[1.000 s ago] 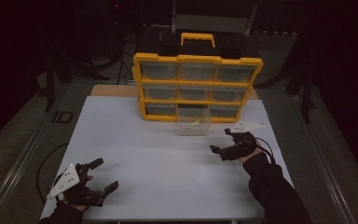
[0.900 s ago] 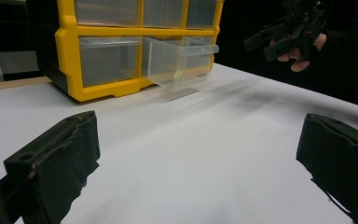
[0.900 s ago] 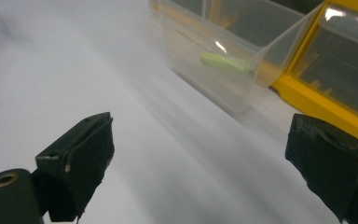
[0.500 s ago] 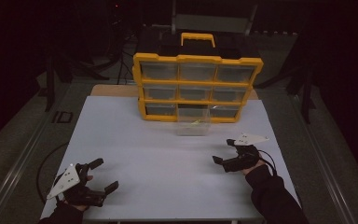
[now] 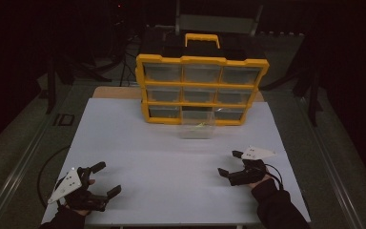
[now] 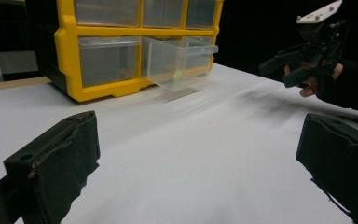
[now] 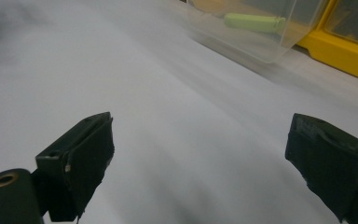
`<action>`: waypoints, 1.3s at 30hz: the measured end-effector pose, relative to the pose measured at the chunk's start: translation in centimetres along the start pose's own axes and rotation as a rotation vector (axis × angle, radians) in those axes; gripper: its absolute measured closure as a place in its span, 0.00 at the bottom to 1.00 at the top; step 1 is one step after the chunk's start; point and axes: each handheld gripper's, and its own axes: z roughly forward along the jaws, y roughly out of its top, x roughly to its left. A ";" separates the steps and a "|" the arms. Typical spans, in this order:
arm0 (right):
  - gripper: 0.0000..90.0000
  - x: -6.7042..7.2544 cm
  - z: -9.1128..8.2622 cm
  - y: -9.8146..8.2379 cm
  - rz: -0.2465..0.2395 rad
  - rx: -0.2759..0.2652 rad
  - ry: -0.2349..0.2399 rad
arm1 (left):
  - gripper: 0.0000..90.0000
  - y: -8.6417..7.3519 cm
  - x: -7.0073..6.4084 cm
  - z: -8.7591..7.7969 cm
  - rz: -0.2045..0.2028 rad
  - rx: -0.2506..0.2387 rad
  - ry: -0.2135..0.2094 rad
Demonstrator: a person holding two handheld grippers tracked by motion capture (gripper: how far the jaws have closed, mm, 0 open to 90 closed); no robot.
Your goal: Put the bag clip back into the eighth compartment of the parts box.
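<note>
A yellow drawer cabinet (image 5: 202, 88) with clear drawers stands at the back of the white table (image 5: 138, 143). Its bottom-middle clear drawer (image 5: 198, 125) is pulled out and holds a small green piece (image 5: 200, 125). The same drawer (image 6: 179, 60) and its green piece (image 7: 254, 22) appear ahead of each gripper's jaws. My left gripper (image 5: 106, 178) rests open at the near left corner with nothing between its jaws (image 6: 196, 158). My right gripper (image 5: 229, 163) is open and empty at the near right, well short of the drawer (image 7: 256, 32).
The left gripper's cable (image 5: 45, 167) loops off the table's left edge. A grey chair (image 5: 217, 21) stands behind the cabinet. A small dark box (image 5: 65, 119) lies on the floor at the left. Bare white tabletop lies between the two grippers.
My right gripper has drawn back from near the pulled-out drawer toward the table's near edge. The left gripper has stayed put.
</note>
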 end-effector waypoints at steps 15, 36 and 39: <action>0.09 -0.1 -1.2 -2.1 0.013 -0.032 -0.019 | 0.00 0.0 0.0 0.0 0.001 0.001 0.000; 0.09 -0.1 -1.0 -3.1 -0.013 0.005 -0.003 | 0.00 0.0 0.0 0.0 0.002 0.002 0.001; 0.09 -0.2 -1.1 -3.1 -0.011 0.000 -0.004 | 0.00 -0.1 0.0 0.0 0.002 0.002 0.000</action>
